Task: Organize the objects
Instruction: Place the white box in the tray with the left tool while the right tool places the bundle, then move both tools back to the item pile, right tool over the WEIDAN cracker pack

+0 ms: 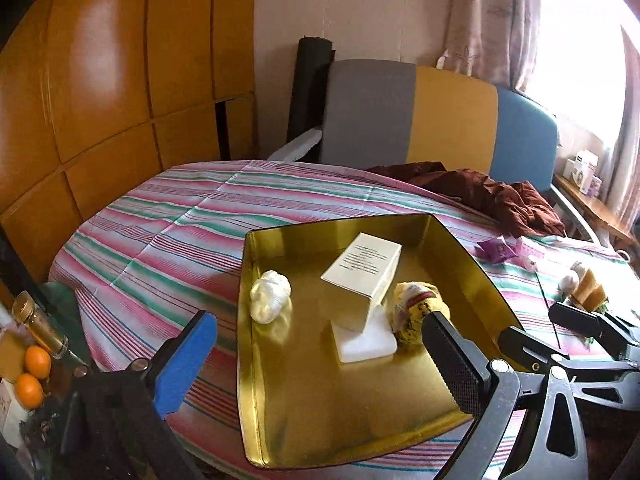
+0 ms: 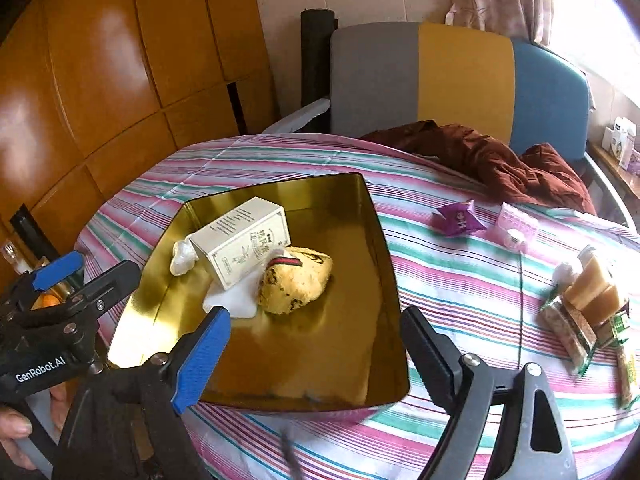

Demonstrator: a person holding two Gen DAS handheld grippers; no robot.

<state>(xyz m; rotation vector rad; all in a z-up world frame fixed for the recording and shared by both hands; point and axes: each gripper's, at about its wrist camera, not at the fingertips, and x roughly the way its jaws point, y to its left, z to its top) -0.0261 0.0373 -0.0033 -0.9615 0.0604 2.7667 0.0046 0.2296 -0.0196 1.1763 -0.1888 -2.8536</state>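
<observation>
Both grippers, left [image 1: 320,344] and right [image 2: 316,344], gape empty over the shiny gold metal tray [image 2: 384,240]; I'd grab the purple foil wrapper [image 2: 458,219] right of it (slowly).

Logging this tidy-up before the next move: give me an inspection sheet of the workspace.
Surface: striped tablecloth on the table.
Job's things: gold tray holds white carton, yellow pouch, white wad.
Clutter: purple packet, pill organiser, snack bars loose on the cloth; maroon cloth behind.
Grippers: left claw open, empty; right claw open, empty.
Cables: nothing seen.
Surroundings: chair, wooden cabinet, oranges.
</observation>
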